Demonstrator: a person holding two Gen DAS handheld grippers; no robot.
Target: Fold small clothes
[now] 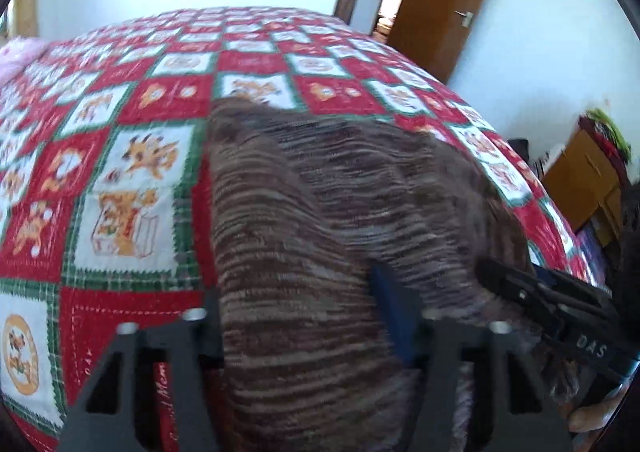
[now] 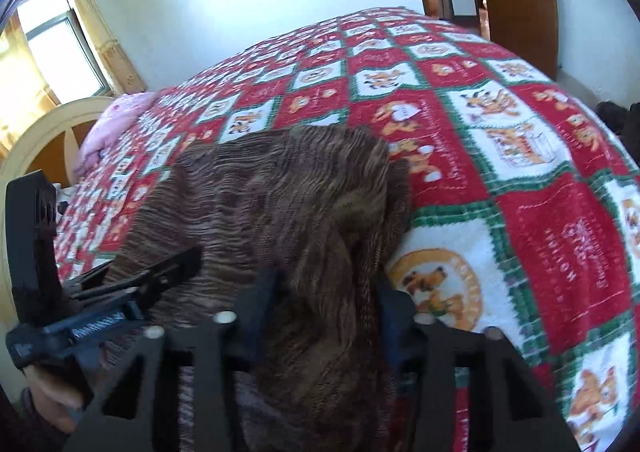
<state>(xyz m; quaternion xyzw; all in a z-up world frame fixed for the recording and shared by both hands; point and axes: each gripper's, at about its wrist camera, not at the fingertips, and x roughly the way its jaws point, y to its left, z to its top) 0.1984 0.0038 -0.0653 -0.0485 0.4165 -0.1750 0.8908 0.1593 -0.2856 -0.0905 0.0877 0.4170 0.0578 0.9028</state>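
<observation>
- On the bed [image 2: 540, 212], near its front edge, the brown striped sweater [image 2: 280, 192] lies bunched.
- Both the left gripper [image 1: 304, 316] and the right gripper [image 2: 320, 304] straddle its near hem, jaws half closed around cloth, probably to lift a fold; whether they press I cannot tell.

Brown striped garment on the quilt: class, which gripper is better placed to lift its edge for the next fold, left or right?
Probably the right gripper: the garment's bunched edge runs between its fingers, beside bare quilt. The left gripper straddles the flat middle.
</observation>
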